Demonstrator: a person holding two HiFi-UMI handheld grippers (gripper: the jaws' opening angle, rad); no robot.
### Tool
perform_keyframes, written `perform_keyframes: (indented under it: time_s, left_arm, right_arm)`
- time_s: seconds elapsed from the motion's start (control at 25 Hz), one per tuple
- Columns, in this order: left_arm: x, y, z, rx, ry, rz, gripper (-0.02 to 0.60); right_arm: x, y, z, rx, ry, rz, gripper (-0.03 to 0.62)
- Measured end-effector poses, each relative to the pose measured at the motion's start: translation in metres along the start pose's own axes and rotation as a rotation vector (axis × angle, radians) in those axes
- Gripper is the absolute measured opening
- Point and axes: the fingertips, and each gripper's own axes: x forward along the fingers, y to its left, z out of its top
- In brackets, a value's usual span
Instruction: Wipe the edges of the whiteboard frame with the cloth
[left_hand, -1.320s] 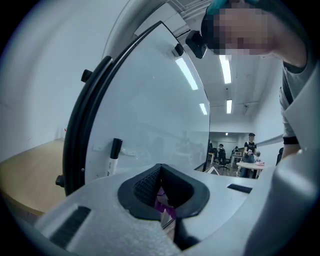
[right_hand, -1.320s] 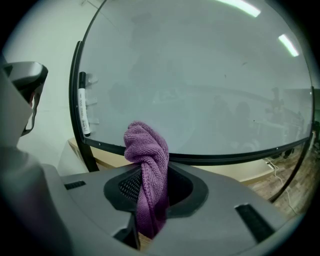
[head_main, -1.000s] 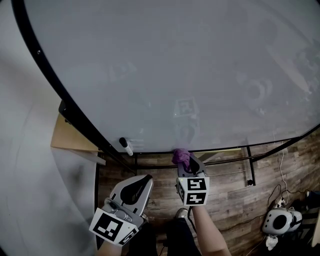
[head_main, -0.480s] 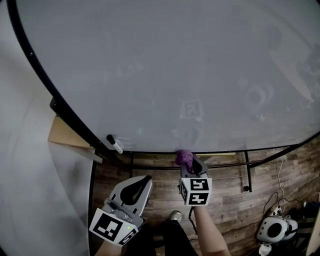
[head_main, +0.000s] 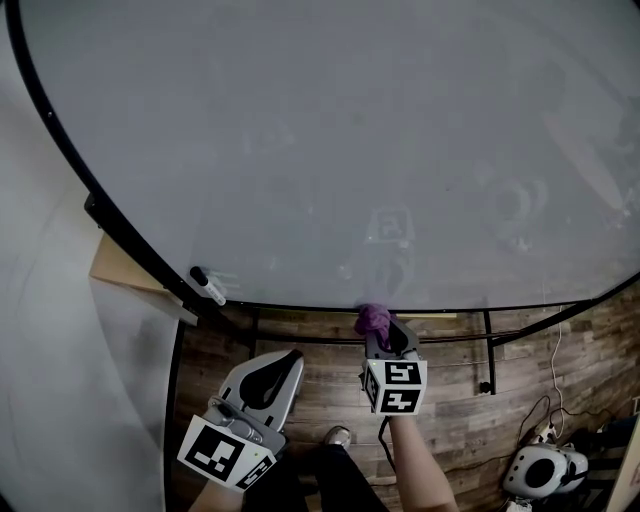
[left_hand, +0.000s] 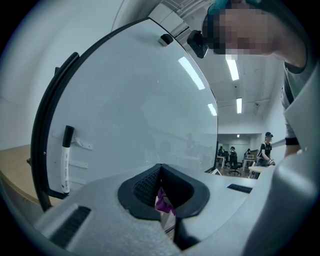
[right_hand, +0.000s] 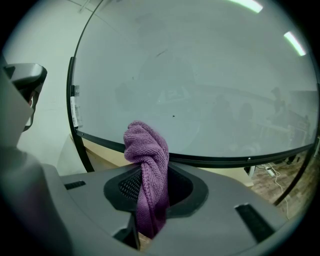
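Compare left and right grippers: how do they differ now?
The right gripper is shut on the purple cloth; the left gripper is shut on nothing. The right gripper holds the cloth at the frame bottom edge; the left gripper hangs short of the frame. Both point toward the whiteboard.

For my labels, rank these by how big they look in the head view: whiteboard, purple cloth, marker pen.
1. Whiteboard, by far.
2. Purple cloth and marker pen: too alike to rank; the cloth looks bulkier, the pen longer and thinner.
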Motion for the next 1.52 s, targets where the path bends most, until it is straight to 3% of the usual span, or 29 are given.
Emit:
perform_keyframes:
  time_s: [0.36,0.96,1.52]
  left_arm:
    - [0.014,-0.020,0.000,0.010,-0.004,0.007,0.017]
    - [0.010,-0.041,0.004,0.025,-0.014,0.052,0.017]
    - [0.029,-0.035,0.014,0.024,-0.005,-0.049,0.017]
  right_arm:
    - [-0.006,-0.029,-0.003,0.013,-0.009,-0.007,0.092]
    - [-0.005,-0.030,-0.006,0.001,0.006,0.037,0.092]
    - [-0.004,-0.027,-0.005,0.042,0.023,-0.004,0.092]
